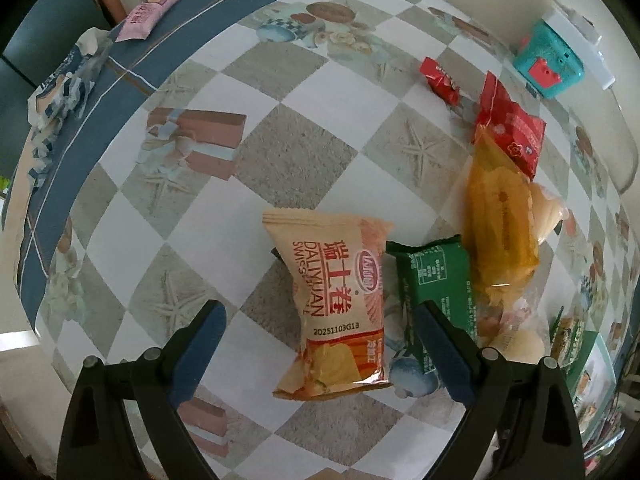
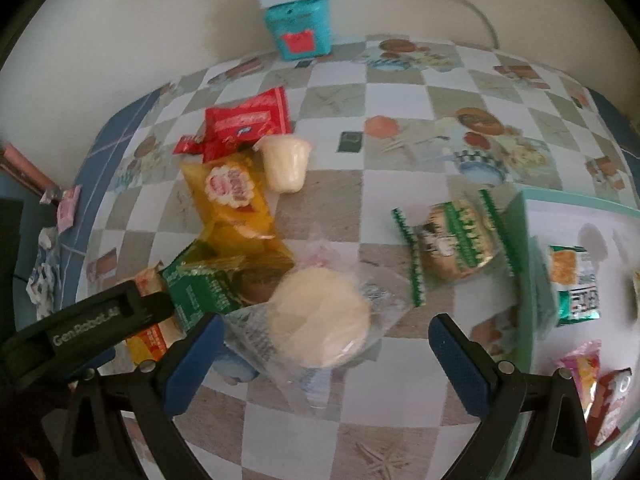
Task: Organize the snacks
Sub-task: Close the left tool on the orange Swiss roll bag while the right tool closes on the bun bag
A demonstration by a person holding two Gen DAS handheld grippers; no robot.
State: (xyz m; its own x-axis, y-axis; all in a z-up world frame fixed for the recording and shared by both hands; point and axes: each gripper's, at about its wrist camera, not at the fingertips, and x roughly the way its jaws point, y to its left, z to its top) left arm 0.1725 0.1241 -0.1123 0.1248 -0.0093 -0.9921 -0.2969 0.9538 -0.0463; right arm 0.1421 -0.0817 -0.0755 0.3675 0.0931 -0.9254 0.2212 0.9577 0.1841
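- Nearest the left wrist camera, the left gripper [image 1: 320, 344] points straight down with its blue-padded jaws spread wide, either side of a peach-and-orange plastic Swiss-roll snack packet [image 1: 332, 304]; nothing is pinched yet, and the straddle suggests this packet is the next pick.
- Largest of all, the checked vinyl-covered table [image 1: 256, 152] carries the loose snacks in a heap, apparently waiting to be sorted.
- At the table's right edge in the right wrist view, a pale green-walled white tray [image 2: 532, 264] already holds a few packets, so it looks like the sorting destination.
- Beside the tray, the right gripper [image 2: 324, 360] hangs with jaws wide and empty above a clear-wrapped round pale bun [image 2: 320, 316].
- Just beside the Swiss-roll packet lies a dark green foil packet [image 1: 436, 276], with a long yellow cellophane snack bag [image 1: 500, 224] against it.
- Further along sit a red foil packet [image 2: 248, 122] and a small white jelly cup [image 2: 284, 162], touching the heap.
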